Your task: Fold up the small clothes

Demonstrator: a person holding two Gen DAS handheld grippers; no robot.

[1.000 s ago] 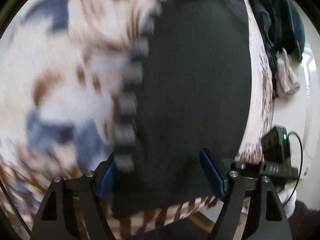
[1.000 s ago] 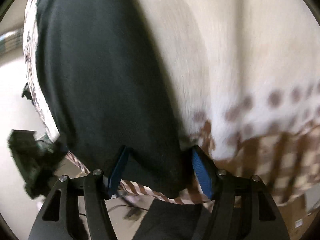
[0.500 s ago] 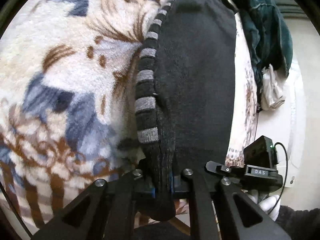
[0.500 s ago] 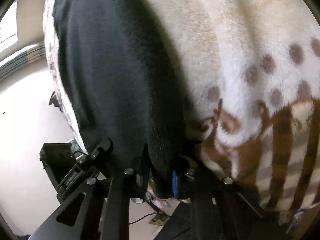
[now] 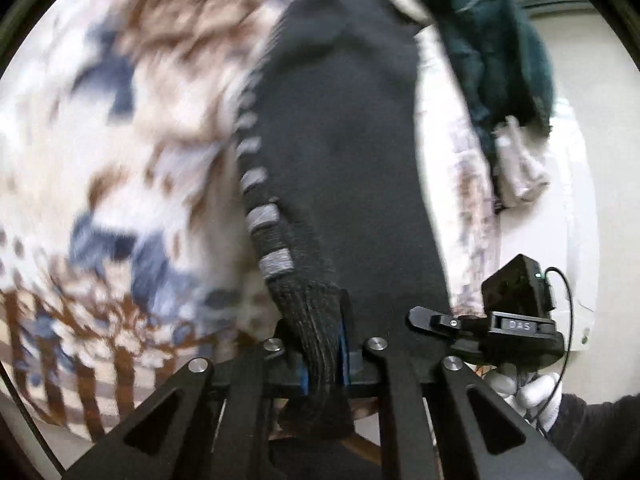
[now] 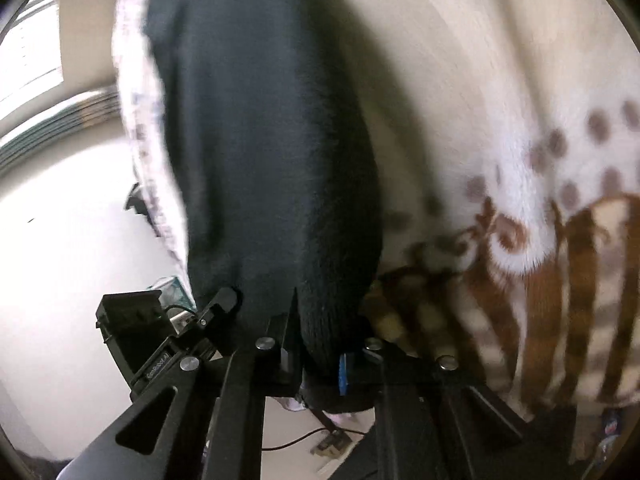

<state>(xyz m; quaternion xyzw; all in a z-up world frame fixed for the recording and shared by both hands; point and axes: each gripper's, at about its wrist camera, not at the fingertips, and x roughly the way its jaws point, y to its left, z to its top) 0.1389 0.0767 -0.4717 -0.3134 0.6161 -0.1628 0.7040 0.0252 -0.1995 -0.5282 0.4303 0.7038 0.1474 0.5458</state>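
the black knit garment [image 5: 344,168] is laid on the patterned fleece blanket [image 5: 120,168], and its near hem is pinched at two places. the left gripper [image 5: 324,360] is clamped on the corner by the grey-striped ribbed edge [image 5: 264,216]; the right gripper [image 6: 320,360] is clamped on the opposite near corner, its jaws having just been closing with the cloth between them. in both cases the jaws are drawn almost together, with only bunched knit between the pads.

the garment's long axis is seen running straight away from both grippers, toward the far side of the blanket. the held hem is therefore the near short edge, and the free end lies ahead, so a fold forward along that axis is judged the likely move. neither hand is placed nearer to the far end; the load is shared evenly.

open room is found on the left gripper's side, where bare blanket stretches wide. on the other side the blanket's edge is met just beside the garment, and a dark teal pile of clothes [image 5: 492,40] is heaped near the far right corner, so drift that way is to be avoided.
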